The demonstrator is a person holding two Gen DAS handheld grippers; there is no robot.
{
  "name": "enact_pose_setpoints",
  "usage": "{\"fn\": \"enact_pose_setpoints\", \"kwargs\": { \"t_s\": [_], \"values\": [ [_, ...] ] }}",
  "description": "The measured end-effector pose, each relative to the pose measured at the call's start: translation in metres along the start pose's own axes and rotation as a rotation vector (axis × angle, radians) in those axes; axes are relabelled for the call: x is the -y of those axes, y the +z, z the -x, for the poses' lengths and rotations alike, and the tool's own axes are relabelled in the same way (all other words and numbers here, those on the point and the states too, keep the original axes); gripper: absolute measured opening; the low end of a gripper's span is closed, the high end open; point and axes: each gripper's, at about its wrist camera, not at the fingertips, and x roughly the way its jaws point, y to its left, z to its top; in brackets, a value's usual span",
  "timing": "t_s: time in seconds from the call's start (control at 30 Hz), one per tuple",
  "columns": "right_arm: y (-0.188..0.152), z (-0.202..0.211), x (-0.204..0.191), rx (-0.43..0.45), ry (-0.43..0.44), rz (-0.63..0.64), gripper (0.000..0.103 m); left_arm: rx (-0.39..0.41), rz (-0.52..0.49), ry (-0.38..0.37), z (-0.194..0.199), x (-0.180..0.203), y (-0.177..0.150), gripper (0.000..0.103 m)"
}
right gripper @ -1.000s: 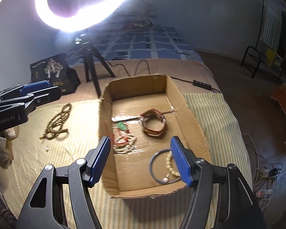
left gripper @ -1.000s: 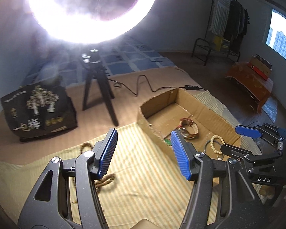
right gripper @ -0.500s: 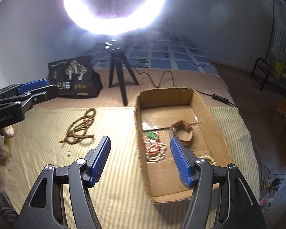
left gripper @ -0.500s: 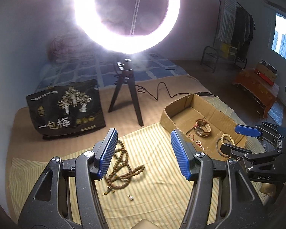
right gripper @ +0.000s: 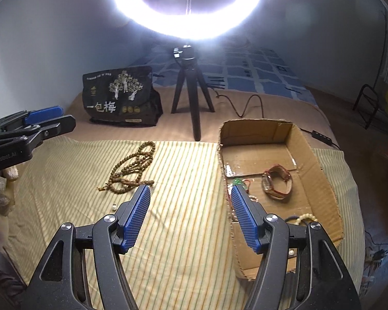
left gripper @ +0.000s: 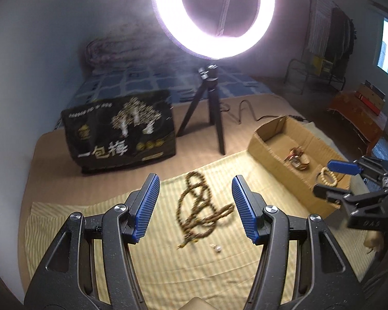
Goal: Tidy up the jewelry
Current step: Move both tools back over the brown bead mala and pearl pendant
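Both pairs of blue ribbed fingers stand wide apart and hold nothing. From the left gripper [left gripper: 195, 208], the long strand of brown wooden beads [left gripper: 200, 210] shows between its fingers, lying looped on the yellow striped cloth [left gripper: 168, 271] spread over the bed. The right gripper [right gripper: 190, 218] hangs over the cloth beside the near wall of the open brown cardboard box [right gripper: 323, 180].

Snagging looks like the main risk: the strand is slack and knotted on itself, so a pinch on one loop could leave the rest trailing, catch the box rim or drag the loose cloth. A tiny pale bead [left gripper: 217, 250] lies just beside the strand, and it is small enough to roll off or be missed.

Already in the box are a brown leather-strap watch [right gripper: 276, 182], a cream bead bracelet [right gripper: 306, 217] and a tangle of red cord with a green stone [right gripper: 239, 182]. The cardboard is matte and ragged-edged, the beads round and dull.
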Motion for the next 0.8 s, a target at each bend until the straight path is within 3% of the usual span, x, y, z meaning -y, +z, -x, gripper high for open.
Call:
{"fn": "enact_pose_setpoints", "kwargs": {
  "t_s": [0.4, 0.8],
  "values": [
    [-0.007, -0.025, -0.026, -0.050, 0.079, 0.018, 0.064, -0.109, 0.147, -0.035, -0.034, -0.043, -0.018, 0.060],
    [-0.025, -0.059, -0.062, -0.123, 0.150, 0.123, 0.064, -0.258, 0.192, -0.097, -0.093, -0.035, -0.034, 0.060]
  ]
}}
